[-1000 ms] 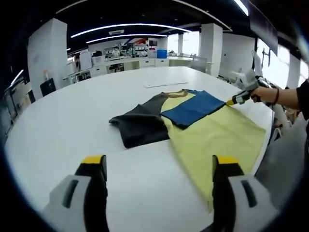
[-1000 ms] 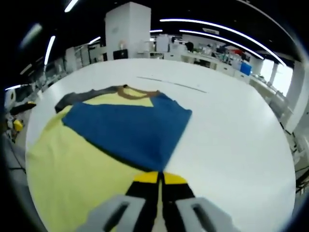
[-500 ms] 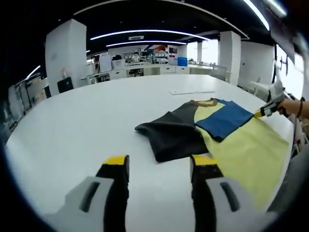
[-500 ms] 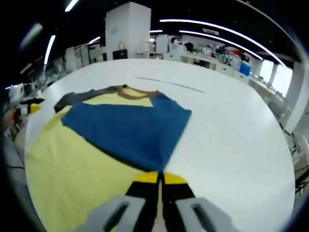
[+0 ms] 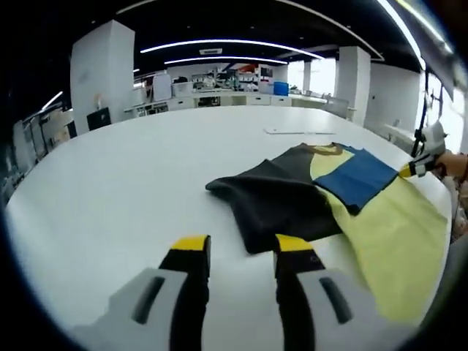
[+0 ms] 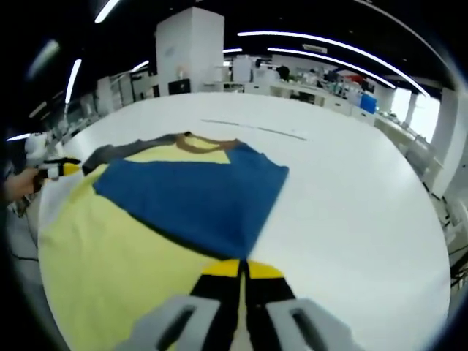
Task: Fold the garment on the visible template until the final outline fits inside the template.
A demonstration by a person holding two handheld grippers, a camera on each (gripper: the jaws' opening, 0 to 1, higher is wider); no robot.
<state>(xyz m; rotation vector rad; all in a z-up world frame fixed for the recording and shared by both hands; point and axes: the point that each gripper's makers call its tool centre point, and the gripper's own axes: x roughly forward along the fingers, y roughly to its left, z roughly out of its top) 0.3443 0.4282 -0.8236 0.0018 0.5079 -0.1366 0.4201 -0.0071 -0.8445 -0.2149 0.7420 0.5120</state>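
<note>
Closer to the garment [image 5: 329,197] than a second ago, the left claw [image 5: 241,252] has narrowed to a small gap, empty, just short of its dark sleeve [image 5: 274,201]. On the white surface [image 6: 351,197], the right claw [image 6: 241,269] stays pinched on the yellow edge.

Matt soft cloth garment [image 6: 183,197]; smooth, faintly glossy white table [image 5: 110,190]

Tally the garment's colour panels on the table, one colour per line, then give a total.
Yellow body panel: 1
Blue folded sleeve panel: 1
Dark grey sleeve panel: 1
Brown collar band: 1
Total: 4 colour areas on one short-sleeved cloth garment, lying on the white round table.
</note>
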